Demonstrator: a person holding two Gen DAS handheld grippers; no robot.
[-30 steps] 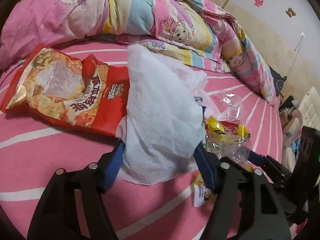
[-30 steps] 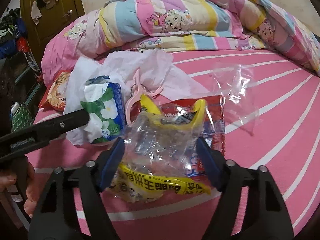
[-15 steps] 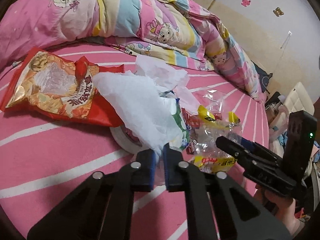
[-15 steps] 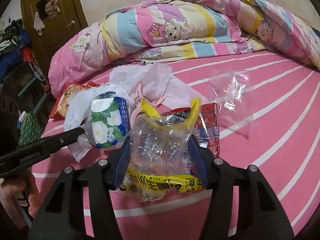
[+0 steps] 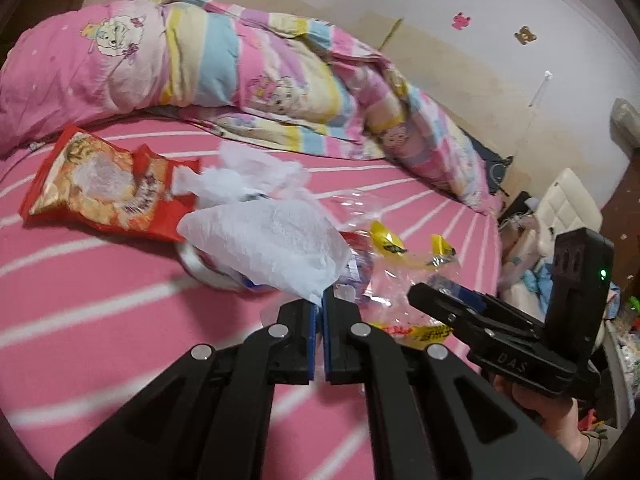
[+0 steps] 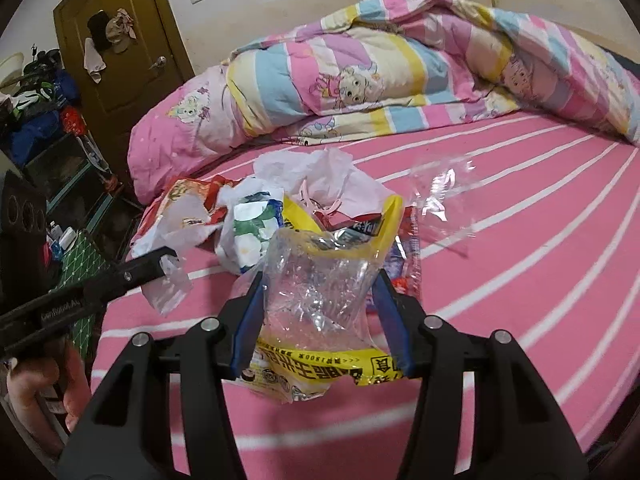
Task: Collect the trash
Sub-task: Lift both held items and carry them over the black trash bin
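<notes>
My left gripper (image 5: 319,307) is shut on the corner of a white tissue (image 5: 272,240) and holds it above the pink bed; it also shows in the right wrist view (image 6: 168,258). My right gripper (image 6: 320,280) is closed around a crumpled clear and yellow plastic bag (image 6: 320,300), which also shows in the left wrist view (image 5: 404,280). A red snack bag (image 5: 104,188) lies at the left. A green-and-white tissue pack (image 6: 252,232), crumpled white paper (image 6: 316,176) and a clear wrapper (image 6: 440,196) lie in the pile.
A rolled striped cartoon quilt (image 6: 360,76) lies along the far side of the bed (image 6: 520,260). A brown door (image 6: 116,52) and cluttered shelves (image 6: 48,128) stand at the left. A white chair (image 5: 568,208) stands beyond the bed's right edge.
My left gripper closed on the white tissue and lifted it back from the pile. My right gripper tightened on the clear and yellow bag and raised it.
</notes>
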